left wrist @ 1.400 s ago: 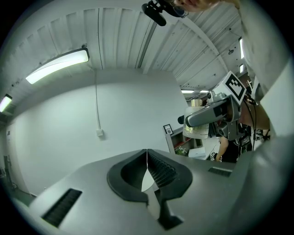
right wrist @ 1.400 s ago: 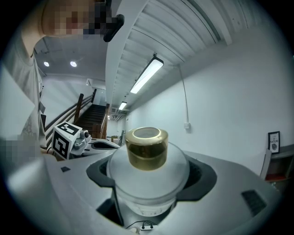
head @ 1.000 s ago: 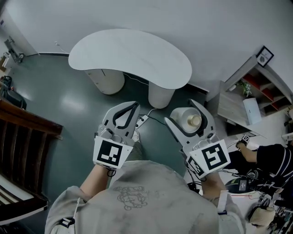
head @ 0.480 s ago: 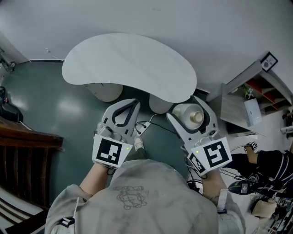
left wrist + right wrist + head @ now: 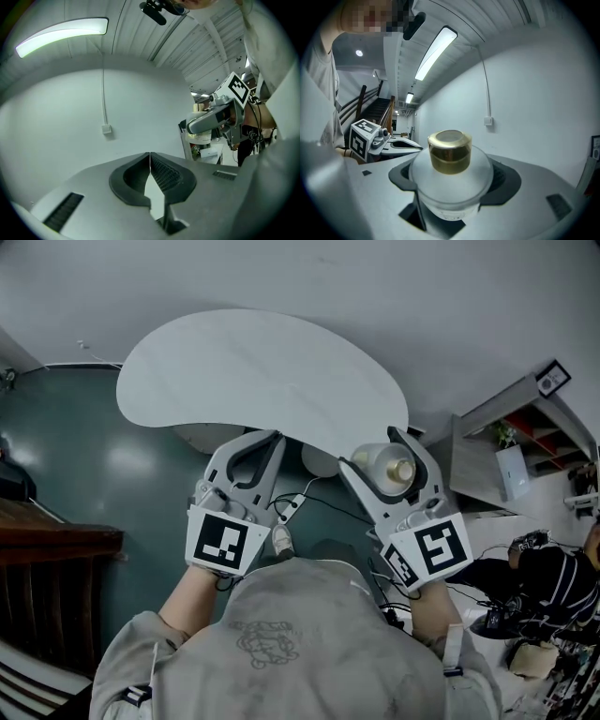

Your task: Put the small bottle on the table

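The small bottle (image 5: 384,470) is white with a gold cap (image 5: 450,151). My right gripper (image 5: 388,448) is shut on it and holds it just off the near right edge of the white kidney-shaped table (image 5: 253,367). In the right gripper view the bottle (image 5: 452,180) fills the space between the jaws, cap pointing away. My left gripper (image 5: 267,438) is shut on nothing, its tips at the table's near edge; in the left gripper view its ribbed pads (image 5: 161,173) meet at the tips. The right gripper (image 5: 213,119) shows there at the right.
The table stands on two round white pedestals (image 5: 319,457) over a dark green floor (image 5: 112,465). A grey shelf unit (image 5: 511,451) with small items stands at the right. Dark wooden stairs (image 5: 37,568) lie at the left. A white cable and plug (image 5: 291,507) trail on the floor. Another person (image 5: 553,568) is at far right.
Both grippers have come forward towards the table: it sat well ahead of them a second ago and now reaches their tips. The bottle stays held in the right gripper.
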A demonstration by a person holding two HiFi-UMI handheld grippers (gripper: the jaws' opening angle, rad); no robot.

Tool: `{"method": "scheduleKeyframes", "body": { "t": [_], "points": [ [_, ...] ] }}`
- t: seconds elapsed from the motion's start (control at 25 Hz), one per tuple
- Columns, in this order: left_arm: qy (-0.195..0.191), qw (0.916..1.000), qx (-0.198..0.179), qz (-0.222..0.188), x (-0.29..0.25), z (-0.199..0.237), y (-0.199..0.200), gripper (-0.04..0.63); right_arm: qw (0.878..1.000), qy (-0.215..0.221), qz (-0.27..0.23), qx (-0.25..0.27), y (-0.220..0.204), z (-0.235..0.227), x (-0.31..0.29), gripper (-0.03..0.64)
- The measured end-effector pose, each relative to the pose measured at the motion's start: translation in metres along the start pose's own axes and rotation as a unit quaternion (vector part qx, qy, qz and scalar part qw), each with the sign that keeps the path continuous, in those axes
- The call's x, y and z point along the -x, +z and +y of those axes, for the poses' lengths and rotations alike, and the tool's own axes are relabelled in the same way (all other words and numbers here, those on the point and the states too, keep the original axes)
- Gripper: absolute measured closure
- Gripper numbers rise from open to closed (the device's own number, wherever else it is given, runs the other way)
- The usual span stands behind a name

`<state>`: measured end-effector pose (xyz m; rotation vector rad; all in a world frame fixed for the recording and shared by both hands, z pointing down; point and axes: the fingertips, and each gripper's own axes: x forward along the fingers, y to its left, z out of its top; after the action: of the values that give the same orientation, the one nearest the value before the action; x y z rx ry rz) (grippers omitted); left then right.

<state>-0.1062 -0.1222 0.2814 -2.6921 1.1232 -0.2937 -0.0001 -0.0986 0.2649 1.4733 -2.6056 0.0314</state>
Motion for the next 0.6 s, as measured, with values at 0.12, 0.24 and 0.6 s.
{"method": "scheduleKeyframes", "body": {
  "t": [0.12,0.24,0.6],
  "points": [
    [0.002,1.0,0.003,-0.001,-0.004,0.01,-0.002,0.577,1.0,0.002,0.007,0.006,0.0,-0.002,-0.013,0.278],
    [0.006,1.0,0.005,-0.002,-0.011,0.019,-0.004,0.577,1.0,0.006,0.008,0.009,0.0,-0.008,-0.025,0.278],
    [0.027,0.9996,0.008,0.008,-0.044,0.032,0.0,0.577,1.0,0.026,0.012,0.012,0.003,-0.044,-0.05,0.278]
  ]
}}
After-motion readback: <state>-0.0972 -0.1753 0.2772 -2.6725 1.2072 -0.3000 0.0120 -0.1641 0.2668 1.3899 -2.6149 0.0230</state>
